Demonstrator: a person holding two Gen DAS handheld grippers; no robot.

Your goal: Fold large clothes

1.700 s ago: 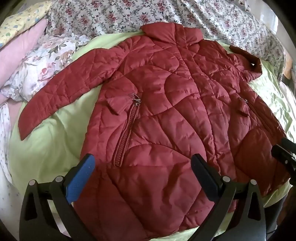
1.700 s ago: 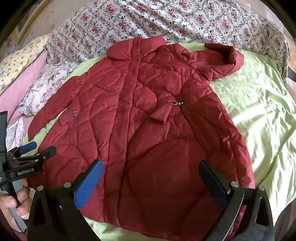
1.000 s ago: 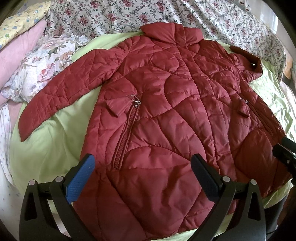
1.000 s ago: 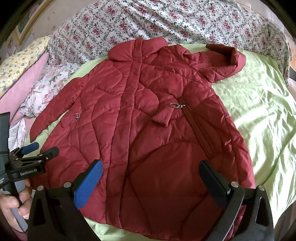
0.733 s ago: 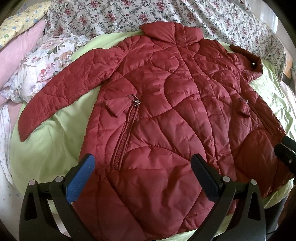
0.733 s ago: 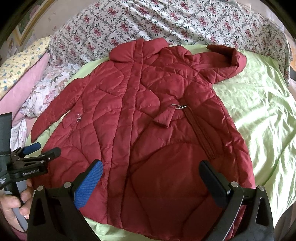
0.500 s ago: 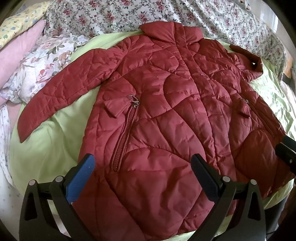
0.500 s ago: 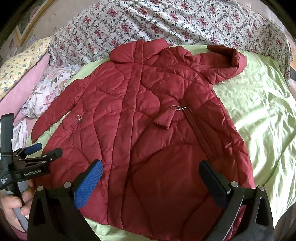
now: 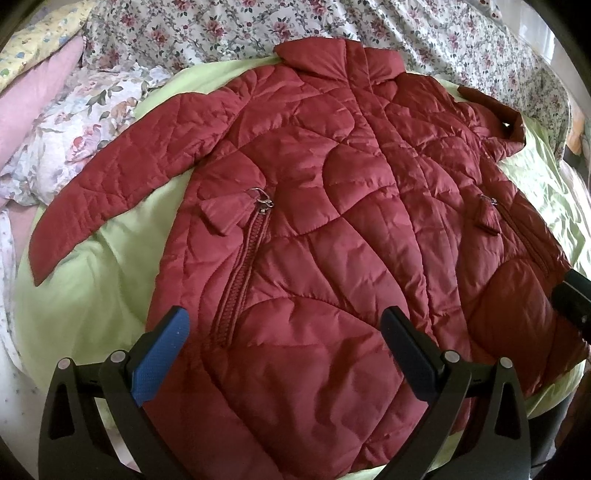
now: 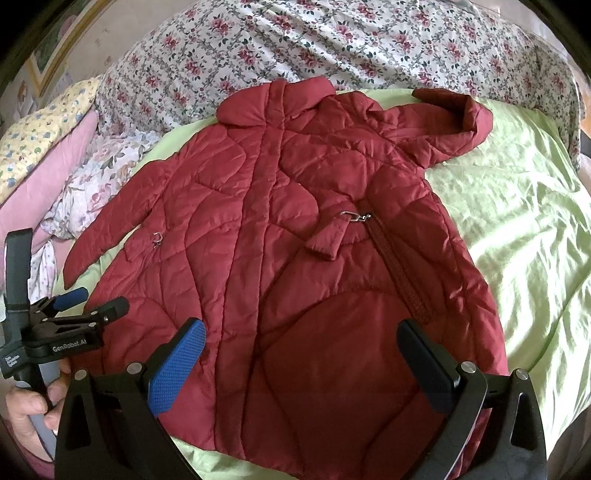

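Both tools gape wide, grasping nothing: left tool (image 9: 284, 332) and right tool (image 10: 303, 343) hover over the hem of the red quilted coat (image 10: 295, 240); coat lies flat, front up, on the green bedspread (image 10: 517, 229).

We are seeing a quilted coat (image 9: 332, 221) with a slight sheen. A sheet (image 10: 524, 221) is looking satiny, zip pulls (image 9: 263, 199) metallic.

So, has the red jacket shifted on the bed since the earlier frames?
No. The jacket lies where it did: collar against the flowered cover, long sleeve stretched over the green sheet.
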